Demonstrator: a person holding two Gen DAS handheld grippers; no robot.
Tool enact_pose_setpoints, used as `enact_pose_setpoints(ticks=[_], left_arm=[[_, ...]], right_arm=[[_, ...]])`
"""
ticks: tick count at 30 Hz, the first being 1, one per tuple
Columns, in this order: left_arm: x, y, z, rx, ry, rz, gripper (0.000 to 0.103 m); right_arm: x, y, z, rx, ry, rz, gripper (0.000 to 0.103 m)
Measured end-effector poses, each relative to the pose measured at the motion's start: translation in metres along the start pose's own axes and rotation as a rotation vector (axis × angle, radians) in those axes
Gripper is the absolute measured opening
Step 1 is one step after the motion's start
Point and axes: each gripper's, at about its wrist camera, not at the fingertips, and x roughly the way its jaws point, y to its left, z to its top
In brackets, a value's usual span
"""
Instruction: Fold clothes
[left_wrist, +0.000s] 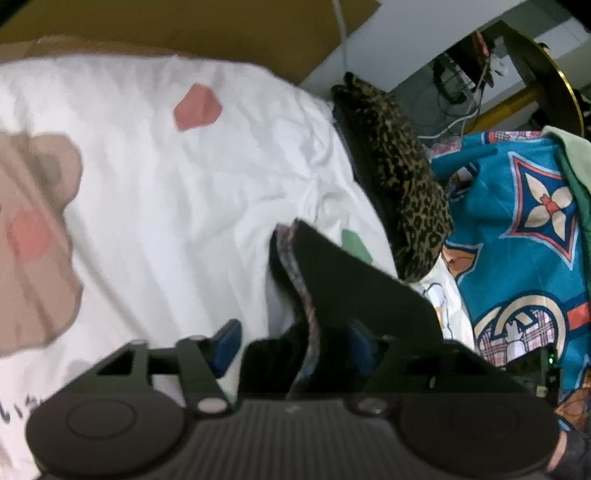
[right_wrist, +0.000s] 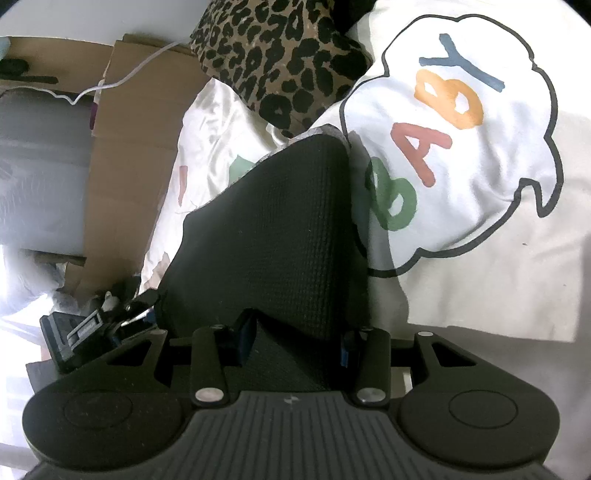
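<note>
A black textured garment (left_wrist: 351, 280) with a patterned lining lies on the white printed sheet (left_wrist: 177, 177). In the left wrist view it runs between the fingers of my left gripper (left_wrist: 291, 343), which is open: the cloth rests against the right blue pad and the left pad (left_wrist: 227, 341) stands apart from it. In the right wrist view the same black garment (right_wrist: 273, 229) fills the gap of my right gripper (right_wrist: 295, 339), whose pads press on a bunched fold. My left gripper (right_wrist: 110, 321) shows at the garment's far left corner.
A leopard-print cloth (left_wrist: 410, 177) (right_wrist: 280, 55) lies just beyond the garment. A blue patterned fabric (left_wrist: 517, 229) and a green cloth lie at the right. Cardboard (right_wrist: 129, 122) and a white cable (right_wrist: 122, 79) lie beside the bed. The sheet carries a "BABY" print (right_wrist: 436, 136).
</note>
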Motion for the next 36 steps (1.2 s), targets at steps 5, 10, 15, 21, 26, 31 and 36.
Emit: enact_pose_setpoints(ticks=[5, 10, 15, 21, 26, 31, 36], left_arm=[[0.006, 0.015, -0.007, -0.076, 0.055, -0.051, 0.069], [0.019, 0.021, -0.009, -0.123, 0.093, -0.077, 0.074], [0.032, 0.025, -0.008, -0.16, 0.118, -0.117, 0.08], [0.036, 0.027, -0.01, -0.18, 0.123, -0.187, 0.084], [0.027, 0.025, -0.01, -0.157, 0.132, -0.244, 0.061], [0.024, 0.026, -0.007, -0.176, 0.129, -0.279, 0.061], [0.034, 0.022, -0.006, -0.15, 0.154, -0.23, 0.07]], right_arm=[[0.0, 0.001, -0.001, 0.001, 0.001, 0.0, 0.044], [0.002, -0.001, -0.002, 0.008, 0.008, -0.005, 0.044], [0.005, 0.0, -0.004, 0.005, 0.019, -0.012, 0.044], [0.007, 0.001, -0.005, 0.013, 0.022, -0.014, 0.044], [0.003, 0.005, -0.005, 0.012, 0.001, 0.021, 0.044], [0.0, 0.005, -0.003, 0.019, -0.008, 0.039, 0.044], [-0.001, 0.006, -0.002, 0.017, -0.008, 0.042, 0.044]])
